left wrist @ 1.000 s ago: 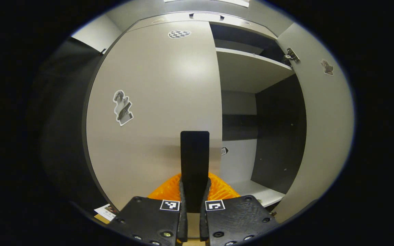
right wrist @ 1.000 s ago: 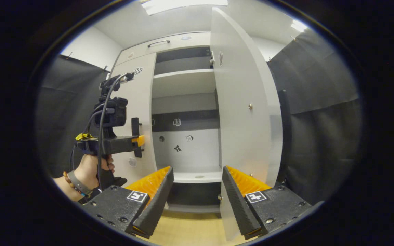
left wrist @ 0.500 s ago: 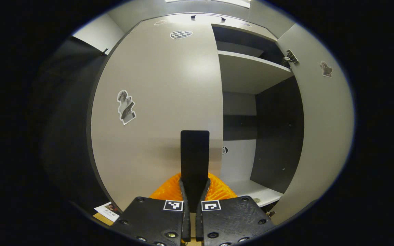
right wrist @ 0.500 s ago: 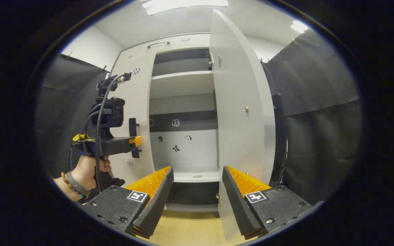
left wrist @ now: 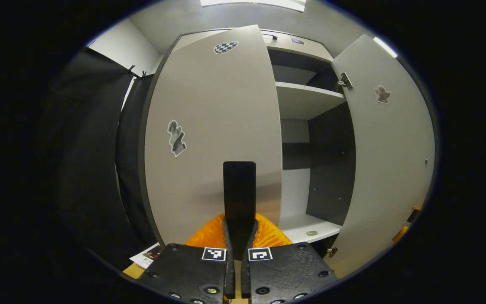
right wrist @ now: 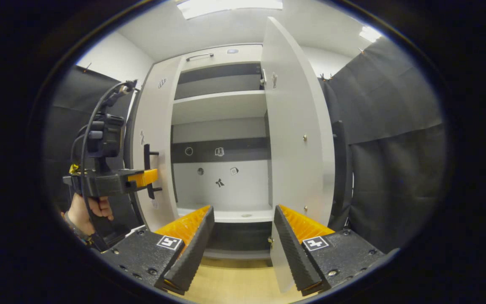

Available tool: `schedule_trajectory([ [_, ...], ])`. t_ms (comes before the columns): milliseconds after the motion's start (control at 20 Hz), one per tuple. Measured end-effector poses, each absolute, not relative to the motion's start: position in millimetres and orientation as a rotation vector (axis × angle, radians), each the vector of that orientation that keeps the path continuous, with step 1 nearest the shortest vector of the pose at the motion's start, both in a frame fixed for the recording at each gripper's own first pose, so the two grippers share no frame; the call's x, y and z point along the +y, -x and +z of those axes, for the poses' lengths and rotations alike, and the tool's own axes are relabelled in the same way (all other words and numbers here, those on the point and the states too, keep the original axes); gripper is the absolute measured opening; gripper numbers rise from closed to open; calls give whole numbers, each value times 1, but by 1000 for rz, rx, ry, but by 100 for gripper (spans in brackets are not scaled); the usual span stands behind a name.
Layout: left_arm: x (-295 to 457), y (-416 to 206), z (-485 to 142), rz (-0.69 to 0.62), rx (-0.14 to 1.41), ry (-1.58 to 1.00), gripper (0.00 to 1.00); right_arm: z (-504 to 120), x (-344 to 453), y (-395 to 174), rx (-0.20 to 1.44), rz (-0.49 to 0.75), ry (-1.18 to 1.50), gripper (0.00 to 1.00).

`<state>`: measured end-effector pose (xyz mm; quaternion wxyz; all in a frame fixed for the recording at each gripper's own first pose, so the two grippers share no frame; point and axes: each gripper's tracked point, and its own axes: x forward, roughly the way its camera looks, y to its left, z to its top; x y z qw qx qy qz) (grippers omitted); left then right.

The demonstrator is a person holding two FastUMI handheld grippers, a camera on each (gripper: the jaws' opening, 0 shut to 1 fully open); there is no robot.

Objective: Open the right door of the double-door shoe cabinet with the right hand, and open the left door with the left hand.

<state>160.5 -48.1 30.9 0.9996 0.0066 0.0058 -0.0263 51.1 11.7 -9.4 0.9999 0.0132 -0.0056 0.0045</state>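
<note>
Though standing with both leaves off the frame, not yet finished: tall double-door shoe cabinet (right wrist: 226, 52), pale matte laminate outside, dark panels and light flat shelves inside, nothing stored on the shelves in sight.

Right door (right wrist: 293, 126) swung wide, edge-on to the right gripper view, smooth and slightly glossy, dark bar handle on its far face. Judged done.

Left door (left wrist: 213, 126) only partly out, angled across the left gripper view, hinged at its far left edge. Step in hand, by the look of it: pulling this door open, perhaps halfway.

Left tongs (left wrist: 239, 223) closed tight on the left door's handle (left wrist: 239, 190), a flat dark upright bar, rigid, standing proud of the panel on two short posts; both ribbed pads pressing its sides. In the right gripper view, same tongs seen side-on at the handle, a hand (right wrist: 85, 209) below on the grip.

Right tongs (right wrist: 244, 210) spread wide apart, holding nothing, hanging in front of the open bay above the wooden floor (right wrist: 234, 283).

Next, likely: keep the pull curving leftward around the hinge line, wrist turning with the bar, no twisting against the posts; let go once the door is wide.

Small things: metal hinge (left wrist: 344, 81) at the right door's top; checkered sticker (left wrist: 225, 46) and cut-out sticker (left wrist: 177, 138) on the left door.
</note>
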Motion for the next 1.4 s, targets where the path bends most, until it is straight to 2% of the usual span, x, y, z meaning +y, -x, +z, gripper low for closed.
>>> schedule_trajectory([
  [400, -10, -113, 30, -51, -6, 18, 5, -12, 21, -42, -14, 16, -23, 89],
  [800, 93, -63, 36, 119, -40, 29, 3, -8, 32, -50, -24, 31, -23, 89],
  [950, 145, -58, 38, 232, -54, -13, 0, -8, 42, -55, -24, 47, -17, 89],
  [1100, 151, -54, 40, 152, -63, 31, 0, -11, 43, -59, -21, 50, -8, 89],
  [1150, 150, -55, 39, 132, -65, 29, 3, -12, 42, -60, -15, 44, -9, 89],
  [1400, 160, -48, 35, 151, -65, -101, 3, -20, 37, -66, 3, 12, -9, 89],
])
